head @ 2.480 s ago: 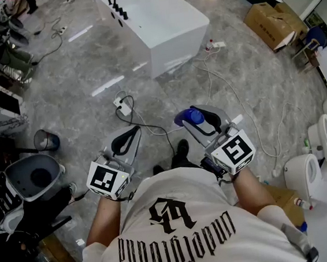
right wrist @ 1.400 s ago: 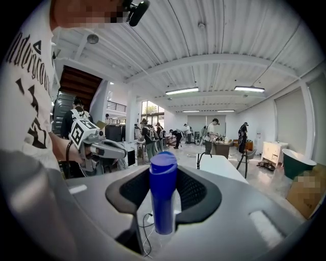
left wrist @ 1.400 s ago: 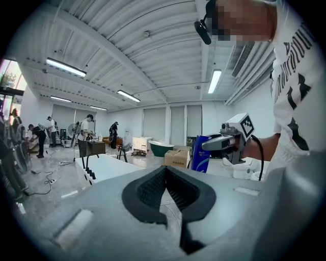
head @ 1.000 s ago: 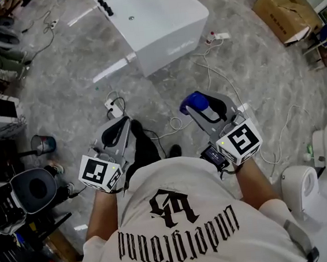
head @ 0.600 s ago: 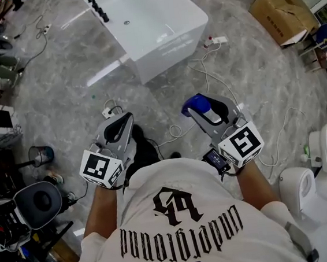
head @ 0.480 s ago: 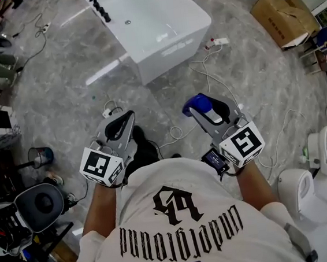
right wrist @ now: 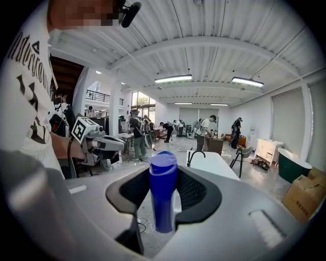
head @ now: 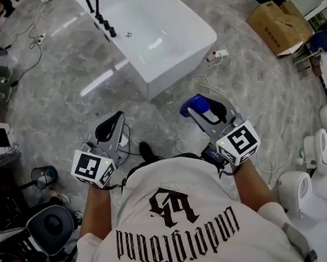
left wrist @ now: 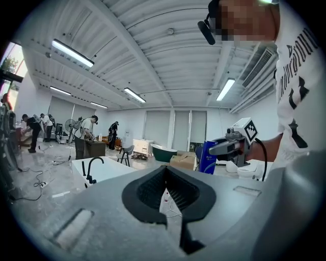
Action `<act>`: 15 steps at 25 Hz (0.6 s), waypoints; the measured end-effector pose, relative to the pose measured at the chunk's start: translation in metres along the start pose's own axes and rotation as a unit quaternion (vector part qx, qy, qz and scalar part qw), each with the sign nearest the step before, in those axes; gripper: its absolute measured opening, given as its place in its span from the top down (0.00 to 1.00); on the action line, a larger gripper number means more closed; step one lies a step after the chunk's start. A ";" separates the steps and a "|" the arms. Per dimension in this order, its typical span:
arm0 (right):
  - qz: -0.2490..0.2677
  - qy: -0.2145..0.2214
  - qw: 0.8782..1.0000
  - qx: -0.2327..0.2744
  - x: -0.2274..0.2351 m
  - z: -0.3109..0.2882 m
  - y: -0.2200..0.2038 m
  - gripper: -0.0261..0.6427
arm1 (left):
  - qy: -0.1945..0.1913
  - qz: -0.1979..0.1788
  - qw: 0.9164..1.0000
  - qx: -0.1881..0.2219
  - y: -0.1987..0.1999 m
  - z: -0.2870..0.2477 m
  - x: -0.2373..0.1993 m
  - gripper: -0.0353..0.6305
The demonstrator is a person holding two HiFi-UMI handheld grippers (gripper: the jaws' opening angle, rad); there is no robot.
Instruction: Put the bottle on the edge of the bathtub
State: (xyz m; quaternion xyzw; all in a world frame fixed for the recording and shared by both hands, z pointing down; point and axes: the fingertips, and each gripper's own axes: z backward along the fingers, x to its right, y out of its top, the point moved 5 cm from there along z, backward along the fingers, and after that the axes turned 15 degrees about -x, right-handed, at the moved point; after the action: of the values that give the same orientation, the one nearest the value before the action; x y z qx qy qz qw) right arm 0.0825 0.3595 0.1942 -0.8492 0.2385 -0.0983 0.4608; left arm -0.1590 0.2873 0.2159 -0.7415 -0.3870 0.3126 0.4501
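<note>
Right gripper: I am carrying my right gripper (right wrist: 163,174) with its jaws clamped on the blue bottle (right wrist: 163,193); a pad is pressing on each side of the body.
Bottle: it is standing upright between the jaws, its rounded cap rising above them. It is hanging in the air over the floor, well short of the bathtub (head: 175,68).
Left gripper: I am holding my left gripper (left wrist: 165,170) out in front of me with its jaws closed tip to tip. There is nothing between the pads.
Hands: I am keeping both grippers level in front of my chest, apart from each other, left one at the left. Both are pointing toward the tub.
Bathtub: the white tub is sitting on the grey marbled floor (head: 63,115) ahead of me, its near corner facing the grippers. A black faucet (head: 102,9) is rising from its left rim.
Surroundings: white cables (head: 208,82) are lying on the floor between me and the tub. A cardboard box (head: 273,20) is sitting off to the right.
</note>
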 end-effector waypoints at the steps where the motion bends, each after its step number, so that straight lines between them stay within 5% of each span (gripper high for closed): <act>1: 0.002 -0.002 1.000 0.003 0.001 -0.004 0.005 0.73 | -0.001 0.002 1.000 0.004 0.003 0.001 -0.007 0.94; 15: 0.012 0.016 1.000 0.007 0.037 -0.132 0.066 0.73 | 0.018 0.018 1.000 -0.006 0.007 -0.016 -0.120 0.94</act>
State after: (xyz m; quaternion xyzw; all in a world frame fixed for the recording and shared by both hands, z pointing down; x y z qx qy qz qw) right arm 0.0433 0.2136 0.2109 -0.8414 0.2556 -0.1081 0.4637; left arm -0.2043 0.1758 0.2303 -0.7566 -0.3675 0.3048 0.4467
